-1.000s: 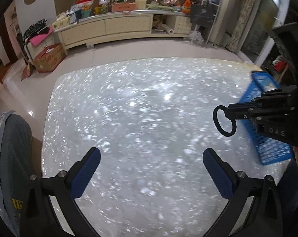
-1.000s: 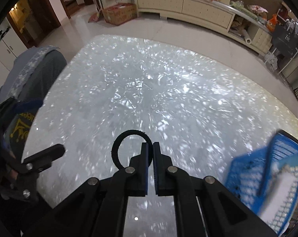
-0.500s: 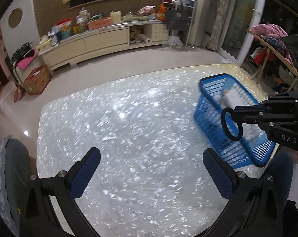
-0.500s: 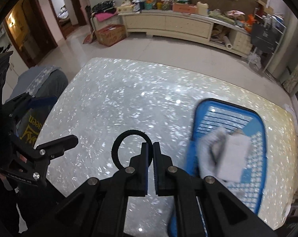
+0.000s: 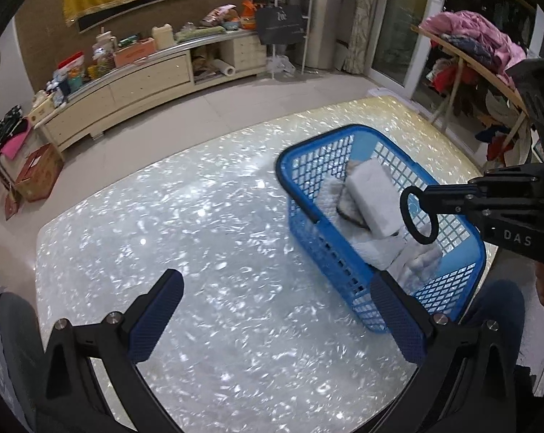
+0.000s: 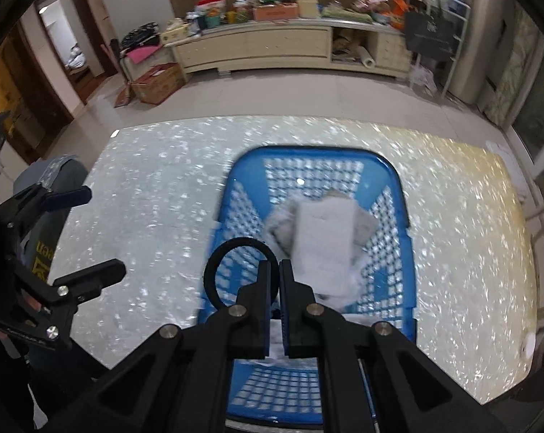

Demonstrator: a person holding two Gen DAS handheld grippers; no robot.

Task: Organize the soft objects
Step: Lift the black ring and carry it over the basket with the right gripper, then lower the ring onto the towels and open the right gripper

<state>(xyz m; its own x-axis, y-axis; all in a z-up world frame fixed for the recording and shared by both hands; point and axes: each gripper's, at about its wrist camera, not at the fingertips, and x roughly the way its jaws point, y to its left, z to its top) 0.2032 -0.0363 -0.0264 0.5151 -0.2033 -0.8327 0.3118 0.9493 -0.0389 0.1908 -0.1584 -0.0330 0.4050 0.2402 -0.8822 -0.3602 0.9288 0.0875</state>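
Right gripper (image 6: 274, 281) clenched on hair tie (image 6: 240, 271) above basket (image 6: 403, 216); left gripper (image 5: 275, 310) released. Advice: release low, over the cloths (image 6: 324, 241).

Basket (image 5: 309, 223) blue; hair ring (image 5: 419, 214) black; tabletop (image 5: 199, 238) silver-flecked white.

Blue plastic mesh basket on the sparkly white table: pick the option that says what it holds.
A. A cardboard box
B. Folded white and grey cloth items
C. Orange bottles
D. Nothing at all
B: the blue plastic mesh basket holds a pile of folded white and grey cloth items, seen in both wrist views, lying inside its walls on the sparkly white table.
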